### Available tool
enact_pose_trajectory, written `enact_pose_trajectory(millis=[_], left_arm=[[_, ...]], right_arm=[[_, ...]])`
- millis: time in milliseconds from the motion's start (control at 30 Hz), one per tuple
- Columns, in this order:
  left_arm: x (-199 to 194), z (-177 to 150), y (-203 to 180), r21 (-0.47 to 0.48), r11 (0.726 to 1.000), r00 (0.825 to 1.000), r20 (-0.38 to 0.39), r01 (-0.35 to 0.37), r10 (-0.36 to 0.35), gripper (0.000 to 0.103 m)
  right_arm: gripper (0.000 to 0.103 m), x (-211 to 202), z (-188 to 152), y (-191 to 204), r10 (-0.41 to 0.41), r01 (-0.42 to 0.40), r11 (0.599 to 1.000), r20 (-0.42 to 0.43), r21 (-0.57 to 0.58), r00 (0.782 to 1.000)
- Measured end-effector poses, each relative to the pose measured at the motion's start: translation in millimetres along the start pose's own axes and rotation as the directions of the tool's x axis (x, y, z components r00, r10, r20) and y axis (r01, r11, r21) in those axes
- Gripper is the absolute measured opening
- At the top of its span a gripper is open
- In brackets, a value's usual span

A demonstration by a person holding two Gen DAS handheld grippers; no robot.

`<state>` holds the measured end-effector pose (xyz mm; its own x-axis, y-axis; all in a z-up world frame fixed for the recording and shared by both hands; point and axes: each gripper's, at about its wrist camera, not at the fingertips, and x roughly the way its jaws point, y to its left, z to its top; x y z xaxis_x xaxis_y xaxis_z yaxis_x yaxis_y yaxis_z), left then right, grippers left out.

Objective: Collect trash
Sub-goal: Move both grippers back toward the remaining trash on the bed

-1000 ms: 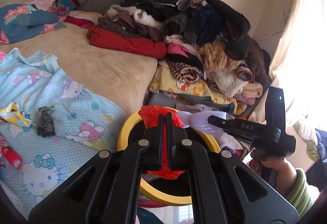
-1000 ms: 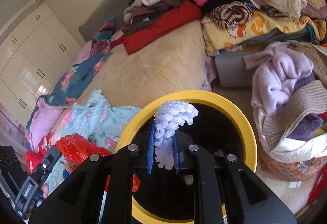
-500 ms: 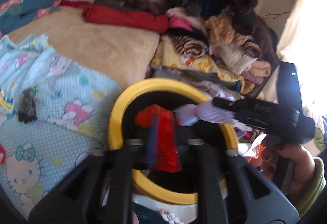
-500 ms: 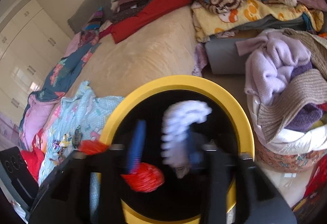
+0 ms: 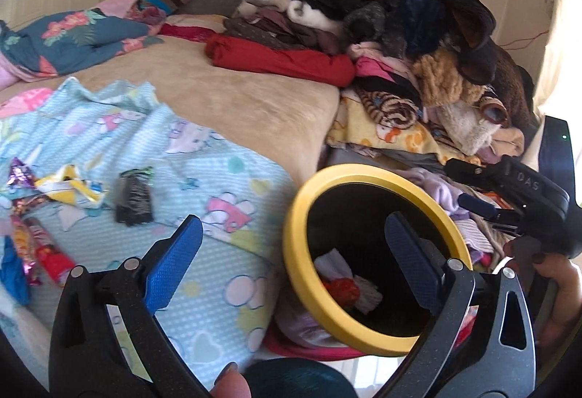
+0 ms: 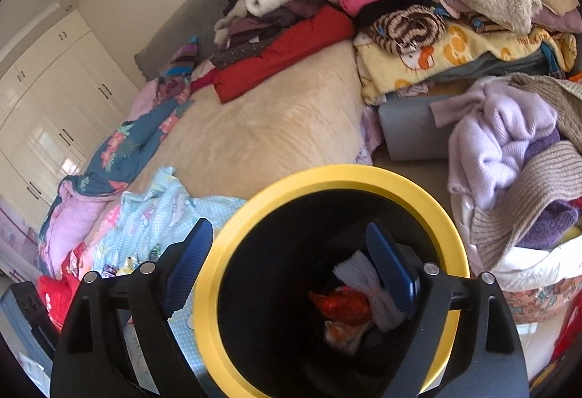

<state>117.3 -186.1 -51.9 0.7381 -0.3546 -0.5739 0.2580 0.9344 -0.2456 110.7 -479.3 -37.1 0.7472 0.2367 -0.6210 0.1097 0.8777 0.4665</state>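
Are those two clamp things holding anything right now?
No. Both the left tool and the right tool are open and empty; the red wrapper and white foam lie inside the bin.

"DAS" on right tongs [image 5: 480, 205]

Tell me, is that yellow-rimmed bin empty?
Not empty. The bin holds a red wrapper and white foam at the bottom, well below its rim.
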Motion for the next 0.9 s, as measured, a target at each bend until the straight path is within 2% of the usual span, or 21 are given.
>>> enact_pose_trajectory(millis=[433, 900], left_arm=[[-30, 10, 32, -0.042, 0.996, 0.993, 0.084, -0.085, 0.088, 0.092], [-48, 18, 72, -0.128, 0.984, 0.982, 0.125, -0.125, 0.141, 0.092]], right_arm=[[0.084, 2, -10, 44, 0.063, -0.06, 0.992, 0.028, -0.11, 0.998], [0.084, 6, -25, 106, 0.156, -0.139, 0.951, 0.04, -0.276, 0.987]])
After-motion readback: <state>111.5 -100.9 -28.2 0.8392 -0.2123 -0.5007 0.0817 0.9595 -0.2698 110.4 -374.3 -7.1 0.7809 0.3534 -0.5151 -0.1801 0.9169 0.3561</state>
